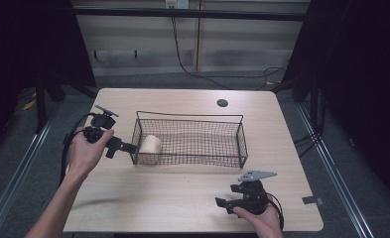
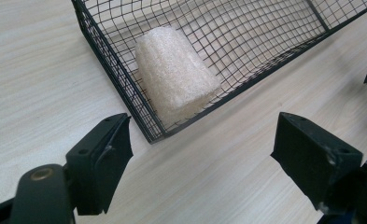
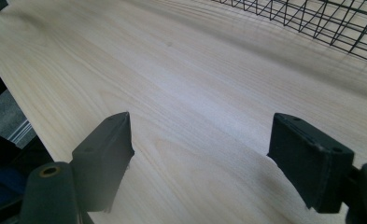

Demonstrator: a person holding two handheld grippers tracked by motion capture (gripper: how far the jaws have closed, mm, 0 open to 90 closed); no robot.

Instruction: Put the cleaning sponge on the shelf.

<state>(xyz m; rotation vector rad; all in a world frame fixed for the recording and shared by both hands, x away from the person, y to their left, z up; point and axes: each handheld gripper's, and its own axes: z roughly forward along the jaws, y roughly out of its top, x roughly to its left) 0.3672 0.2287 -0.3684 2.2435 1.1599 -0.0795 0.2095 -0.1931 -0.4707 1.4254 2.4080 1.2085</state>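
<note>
A black wire basket [image 1: 192,141] sits mid-frame in the high view, and one thing lies in it — a pale foam block [image 1: 150,148], tucked into the basket's left end against the mesh. The left gripper [image 1: 125,147] hovers just outside that end, jaws spread wide and holding nothing; in the left gripper view the foam block [image 2: 174,79] lies above centre, behind the basket's corner [image 2: 146,121], so the wire wall stands between the jaws and the block. The right gripper [image 1: 222,203] rests at the lower right — jaws apart too, empty, over bare wooden table [image 3: 181,93], well apart from the block.
</note>
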